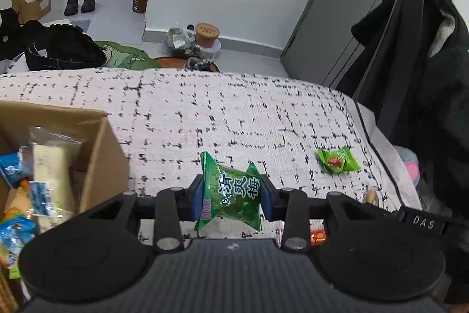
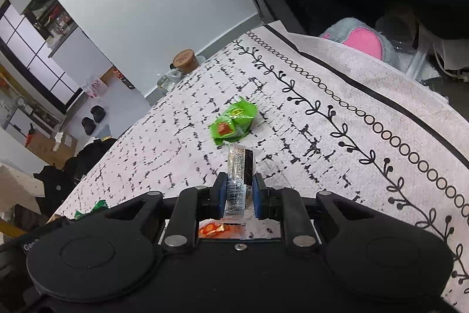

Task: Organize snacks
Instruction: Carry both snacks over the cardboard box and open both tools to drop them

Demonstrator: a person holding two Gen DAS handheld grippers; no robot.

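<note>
The left gripper [image 1: 231,195] pinches a green plum packet [image 1: 233,194] between its blue pads [image 1: 198,198], holding it just above the patterned cloth [image 1: 205,113] that covers the table. To its left, at the near-left edge of the cloth, stands an open cardboard box [image 1: 102,148] with several wrapped snacks inside, among them a pale bar [image 1: 48,166] in clear wrap and blue packets [image 1: 11,169]. Farther right on the cloth lies a small green candy [image 1: 337,162] with a red picture on it, well apart from the box. The right gripper [image 2: 237,192] is closed on a narrow clear-wrapped snack [image 2: 239,175] with a dark filling, standing upright between its pads [image 2: 220,192]. The green candy [image 2: 234,122] lies just beyond that snack, flat on the cloth [image 2: 322,122]. Under the right gripper, close to its body, an orange wrapper [image 2: 217,229] shows on the cloth, partly hidden. A corner of another green packet [image 2: 98,206] peeks out at the near left.
</note>
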